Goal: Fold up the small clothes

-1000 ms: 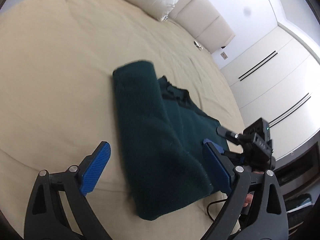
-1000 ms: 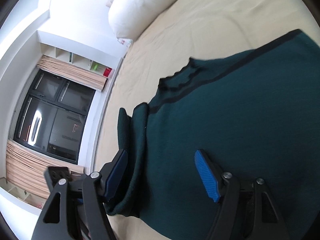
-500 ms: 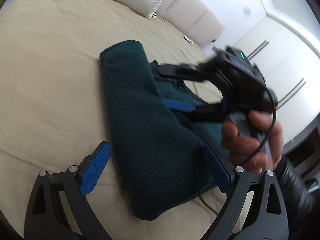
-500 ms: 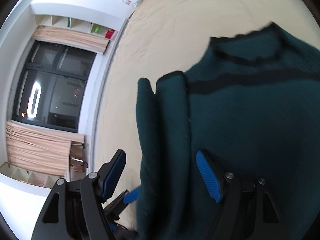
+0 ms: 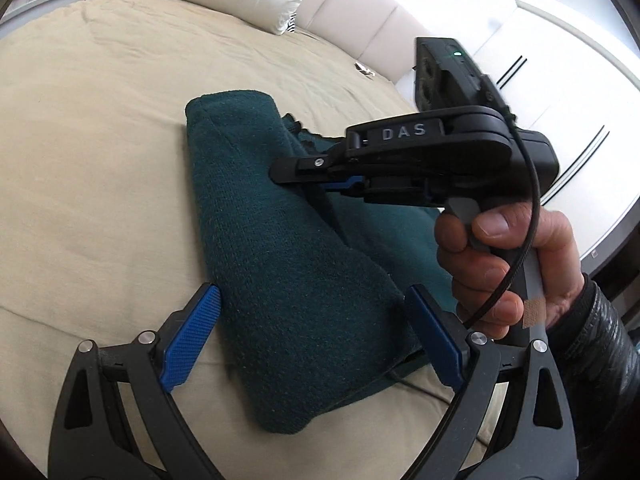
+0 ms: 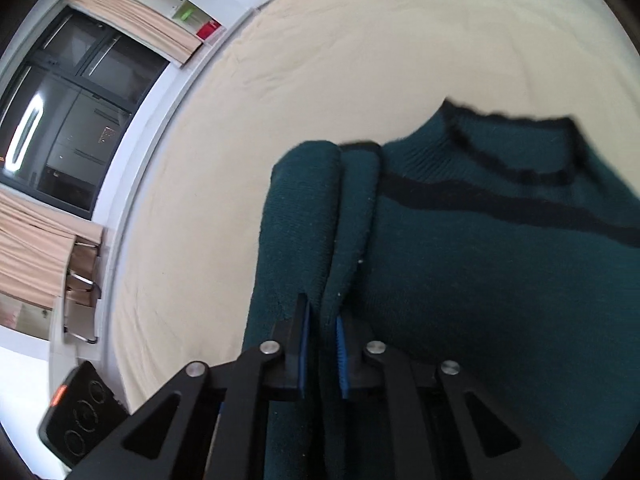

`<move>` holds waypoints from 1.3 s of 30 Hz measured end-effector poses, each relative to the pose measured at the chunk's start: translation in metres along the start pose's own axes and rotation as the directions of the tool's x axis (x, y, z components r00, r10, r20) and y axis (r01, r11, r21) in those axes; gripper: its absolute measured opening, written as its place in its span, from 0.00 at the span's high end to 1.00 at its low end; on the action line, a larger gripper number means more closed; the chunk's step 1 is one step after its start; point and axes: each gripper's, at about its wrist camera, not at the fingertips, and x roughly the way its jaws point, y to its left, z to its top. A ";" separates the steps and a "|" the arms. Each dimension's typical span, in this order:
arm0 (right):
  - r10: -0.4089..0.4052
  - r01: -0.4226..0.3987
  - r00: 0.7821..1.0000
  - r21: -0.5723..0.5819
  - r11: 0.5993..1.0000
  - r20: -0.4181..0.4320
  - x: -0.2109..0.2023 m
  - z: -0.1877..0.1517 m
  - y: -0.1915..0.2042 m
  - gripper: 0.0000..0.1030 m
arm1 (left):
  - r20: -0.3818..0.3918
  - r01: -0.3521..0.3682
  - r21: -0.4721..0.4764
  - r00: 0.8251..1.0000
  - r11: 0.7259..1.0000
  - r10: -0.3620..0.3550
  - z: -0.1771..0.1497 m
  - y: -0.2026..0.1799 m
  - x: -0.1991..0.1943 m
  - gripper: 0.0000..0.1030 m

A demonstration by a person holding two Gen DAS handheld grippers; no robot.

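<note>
Right gripper [image 6: 322,338]: jaws have just closed, pinching a fold of the green sweater [image 5: 296,280] (dark-trimmed). Left gripper [image 5: 316,334]: fingers spread, straddling the sweater's folded edge without touching.

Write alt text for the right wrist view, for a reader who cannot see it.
The right gripper has just closed its blue pads on a fold of a dark green knit sweater lying on a beige bedspread. The sweater's black-trimmed collar points away from the camera; a dark window and shelves curve along the left.

Dark teal sweater [image 6: 500,280] with black stripes, beige bedspread [image 5: 100,160], blue-padded claws.
</note>
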 end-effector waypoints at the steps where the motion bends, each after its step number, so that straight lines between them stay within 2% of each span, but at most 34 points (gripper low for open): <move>1: 0.001 -0.001 1.000 0.000 1.000 0.021 -0.008 -0.002 -0.001 0.88 | 0.003 0.008 0.004 1.000 1.000 -0.008 0.000 -0.005 -0.003 0.09; 5: 0.004 -0.008 0.995 0.040 0.999 0.096 -0.047 -0.007 -0.025 0.89 | 0.025 0.034 0.036 0.999 0.999 -0.035 0.005 -0.024 -0.010 0.09; 9: -0.014 -0.002 0.988 0.105 0.994 0.153 -0.085 -0.020 -0.069 0.89 | 0.033 0.056 0.067 0.998 0.996 -0.058 0.010 -0.045 -0.008 0.09; 15: -0.055 -0.001 0.972 0.236 0.972 0.230 -0.131 -0.052 -0.148 0.89 | -0.008 0.057 0.133 0.998 0.989 -0.056 0.012 -0.077 0.012 0.09; 19: -0.093 0.016 0.966 0.307 0.952 0.239 -0.147 -0.072 -0.191 0.89 | -0.058 0.056 0.162 0.997 0.985 -0.047 0.007 -0.086 0.023 0.09; 24: -0.089 -0.010 0.958 0.343 0.939 0.272 -0.163 -0.094 -0.220 0.89 | -0.089 0.058 0.205 0.995 0.977 -0.040 0.016 -0.092 0.033 0.09; 27: -0.108 0.002 0.949 0.340 0.941 0.295 -0.169 -0.099 -0.219 0.90 | -0.096 0.054 0.232 0.995 0.971 -0.032 0.021 -0.107 0.035 0.09; 28: -0.137 0.027 0.944 0.344 0.939 0.300 -0.173 -0.100 -0.220 0.97 | -0.099 0.053 0.237 0.995 0.970 -0.030 0.023 -0.110 0.037 0.09; 31: -0.164 0.030 0.929 0.375 0.926 0.331 -0.188 -0.100 -0.226 0.99 | -0.099 0.053 0.249 0.995 0.967 -0.029 0.026 -0.115 0.044 0.09; 33: -0.118 -0.019 0.935 0.379 0.925 0.333 -0.194 -0.104 -0.234 0.99 | -0.095 0.046 0.255 0.995 0.966 -0.022 0.028 -0.116 0.048 0.09; 34: -0.069 -0.040 0.950 0.339 0.940 0.303 -0.189 -0.104 -0.229 0.98 | -0.094 0.044 0.250 0.995 0.967 -0.021 0.025 -0.117 0.052 0.09; 36: -0.037 -0.043 0.967 0.302 0.952 0.252 -0.181 -0.106 -0.223 0.95 | -0.093 0.047 0.224 0.995 0.974 -0.027 0.023 -0.113 0.057 0.09; 39: 0.015 -0.099 0.968 0.323 0.941 0.252 -0.170 -0.107 -0.223 0.91 | -0.104 0.040 0.183 0.994 0.982 -0.021 0.021 -0.102 0.062 0.09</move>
